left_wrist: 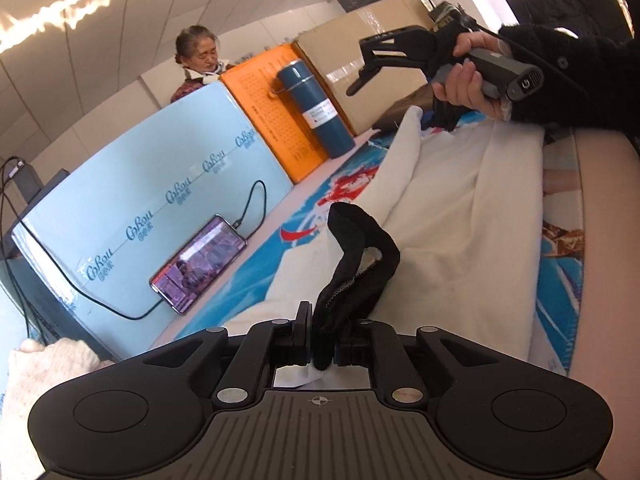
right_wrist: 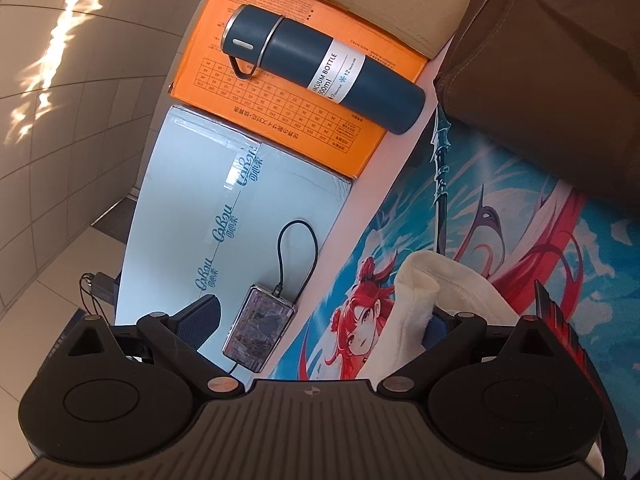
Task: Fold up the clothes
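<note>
A: Your left tool is clamped on the black collar of the white garment.
B: Your right tool stands wide; the garment lies right of the blue bottle.

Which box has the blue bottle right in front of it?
The orange box. The blue bottle stands against it; the light blue box has a phone instead, and the brown box nothing.

A makeshift workroom: tiled walls, stacked cardboard boxes, and a bench under a printed mat.
</note>
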Tool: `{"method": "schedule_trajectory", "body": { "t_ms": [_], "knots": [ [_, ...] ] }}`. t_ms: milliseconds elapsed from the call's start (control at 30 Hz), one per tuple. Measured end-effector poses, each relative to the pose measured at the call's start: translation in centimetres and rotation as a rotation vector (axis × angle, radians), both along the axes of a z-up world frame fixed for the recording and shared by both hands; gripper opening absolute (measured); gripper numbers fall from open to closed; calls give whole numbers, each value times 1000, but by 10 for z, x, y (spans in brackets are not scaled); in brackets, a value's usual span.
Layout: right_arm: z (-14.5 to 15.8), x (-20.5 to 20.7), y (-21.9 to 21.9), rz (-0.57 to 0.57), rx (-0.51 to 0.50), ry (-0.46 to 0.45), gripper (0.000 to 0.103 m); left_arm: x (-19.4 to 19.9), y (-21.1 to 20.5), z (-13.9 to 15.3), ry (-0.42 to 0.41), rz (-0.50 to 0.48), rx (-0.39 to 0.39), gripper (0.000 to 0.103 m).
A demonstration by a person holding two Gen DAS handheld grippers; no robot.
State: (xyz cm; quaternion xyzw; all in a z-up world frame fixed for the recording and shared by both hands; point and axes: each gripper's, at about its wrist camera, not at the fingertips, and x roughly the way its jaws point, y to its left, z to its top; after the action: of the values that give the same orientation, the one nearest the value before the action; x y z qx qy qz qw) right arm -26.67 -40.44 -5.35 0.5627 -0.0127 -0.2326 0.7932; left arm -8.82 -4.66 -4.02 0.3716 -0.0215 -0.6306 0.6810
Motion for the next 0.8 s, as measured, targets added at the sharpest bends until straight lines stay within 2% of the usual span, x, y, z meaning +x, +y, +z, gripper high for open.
{"method": "schedule_trajectory", "body": {
  "t_ms": [33,100,133,167,200,233,267,367,433,467,533,633,733,800],
  "knots": [
    [1,-3,2,-14,0,13,98,0,0,1,13,-9,8,17],
    [3,-12,9,-69,-22,39,98,2,6,11,92,-50,-35,32],
    [5,-17,12,-99,-39,51,98,4,10,18,145,-74,-74,56],
    [6,-22,16,-130,-56,63,98,5,12,25,205,-85,-124,85],
    [9,-28,20,-160,-84,54,98,7,12,31,261,-82,-170,93],
    [12,-32,24,-187,-118,41,98,10,9,36,308,-54,-211,95],
    [15,-35,27,-209,-153,26,98,12,0,40,331,20,-242,95],
    [22,-38,34,-219,-244,-18,98,20,-31,45,310,288,-324,95],
    [22,-35,33,-160,-258,-44,98,31,-52,44,298,426,-317,95],
    [21,-31,30,-116,-250,-52,98,35,-62,42,280,459,-277,95],
    [18,-22,26,-47,-210,-44,98,34,-83,32,228,472,-168,95],
    [11,-14,21,14,-153,-32,98,22,-100,12,163,418,-48,95],
    [3,-12,17,36,-87,-14,98,12,-100,-4,90,415,-18,95],
    [-2,-10,13,45,-48,-3,98,11,-100,-6,73,422,-20,95]
  ]
}}
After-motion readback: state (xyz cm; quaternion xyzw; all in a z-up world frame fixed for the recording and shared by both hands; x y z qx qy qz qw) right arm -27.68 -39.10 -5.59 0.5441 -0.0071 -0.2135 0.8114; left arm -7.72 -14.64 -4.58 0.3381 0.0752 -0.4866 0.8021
